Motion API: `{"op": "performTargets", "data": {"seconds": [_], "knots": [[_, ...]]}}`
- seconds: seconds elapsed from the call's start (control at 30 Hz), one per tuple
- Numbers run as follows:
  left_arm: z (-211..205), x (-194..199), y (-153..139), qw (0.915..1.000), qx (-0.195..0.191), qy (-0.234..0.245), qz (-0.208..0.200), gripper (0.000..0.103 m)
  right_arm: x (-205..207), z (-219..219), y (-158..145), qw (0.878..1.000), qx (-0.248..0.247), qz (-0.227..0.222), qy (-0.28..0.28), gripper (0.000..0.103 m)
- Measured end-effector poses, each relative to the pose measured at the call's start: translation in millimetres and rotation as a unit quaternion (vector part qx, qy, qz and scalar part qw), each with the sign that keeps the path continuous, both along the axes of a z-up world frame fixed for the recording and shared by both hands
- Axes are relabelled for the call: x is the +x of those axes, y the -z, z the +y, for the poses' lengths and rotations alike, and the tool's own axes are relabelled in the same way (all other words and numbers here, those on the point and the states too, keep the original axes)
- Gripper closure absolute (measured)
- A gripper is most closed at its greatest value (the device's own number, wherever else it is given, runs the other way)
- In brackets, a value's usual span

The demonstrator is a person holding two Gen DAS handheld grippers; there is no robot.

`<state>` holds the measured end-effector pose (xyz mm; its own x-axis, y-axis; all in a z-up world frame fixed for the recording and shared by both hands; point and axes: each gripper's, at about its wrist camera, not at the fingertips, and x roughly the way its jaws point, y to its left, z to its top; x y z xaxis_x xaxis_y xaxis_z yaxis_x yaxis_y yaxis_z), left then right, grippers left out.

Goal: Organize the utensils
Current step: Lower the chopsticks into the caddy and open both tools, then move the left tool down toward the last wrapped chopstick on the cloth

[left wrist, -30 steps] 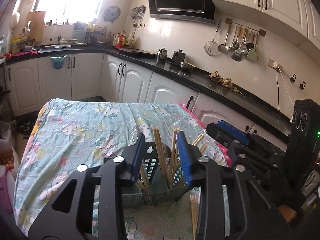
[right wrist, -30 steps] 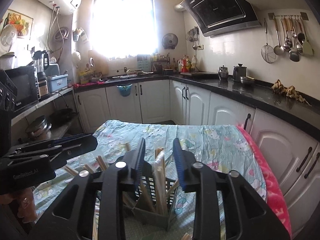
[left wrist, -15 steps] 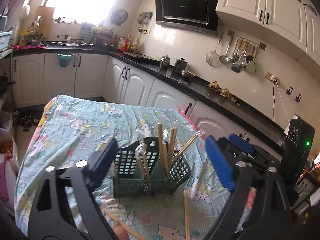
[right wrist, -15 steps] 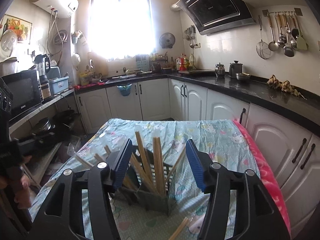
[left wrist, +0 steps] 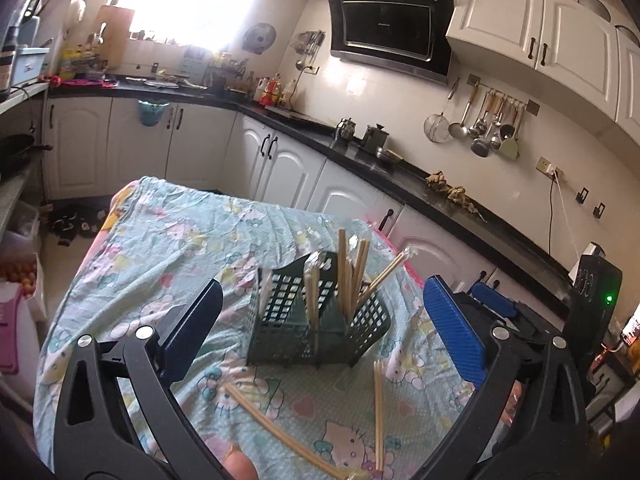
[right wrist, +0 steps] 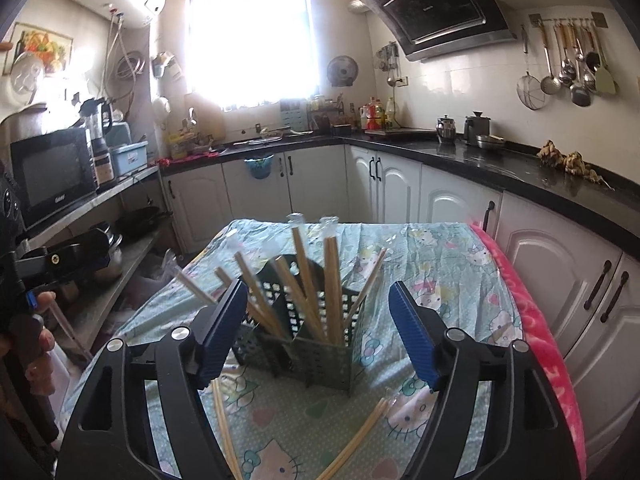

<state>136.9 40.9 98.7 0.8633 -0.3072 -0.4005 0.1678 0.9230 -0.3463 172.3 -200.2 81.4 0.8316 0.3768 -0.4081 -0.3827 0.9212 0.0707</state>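
Through my left wrist camera, the left gripper has its jaws spread wide and holding nothing. Between them, farther from the lens, a dark green slotted utensil caddy stands on the bench, which is draped in a pale blue cartoon-print cloth. Wooden chopsticks stand upright in the caddy, with one pair leaning out toward the right jaw. Nearer the lens than the caddy, two loose chopstick pairs lie flat on the cloth: one almost straight below the caddy's right corner, another running diagonally under its left side. Part of the right gripper shows beyond my right jaw.

Through my right wrist camera, the right gripper also has its jaws well apart and empty. The caddy sits between them, just beyond the tips, bristling with chopsticks that fan outward. In front of the caddy, loose pairs lie on the cloth: one beside the left jaw, one angled toward the right jaw. The left gripper is at the frame's left edge, well apart from the caddy.
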Motion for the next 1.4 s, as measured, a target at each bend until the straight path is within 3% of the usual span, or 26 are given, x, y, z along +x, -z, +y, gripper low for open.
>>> {"op": "performTargets", "data": {"seconds": [0.27,0.83,1.4], "knots": [[11.3,-17.9,12.5,0.9998,0.001,-0.019,0.008,0.011,-11.7,10.4,2.9,1.0,-0.021,-0.002,-0.009,0.029],[22.2,-38.2,42.1,0.9985,0.009,-0.032,0.043,0.011,-34.9,15.2,34.4,0.997,-0.057,0.037,-0.02,0.027],[13.2,-31.9,81.9,0.9949,0.032,-0.028,0.092,0.011,-30.2,6.2,61.5,0.995,-0.074,0.071,-0.015,0.026]]}}
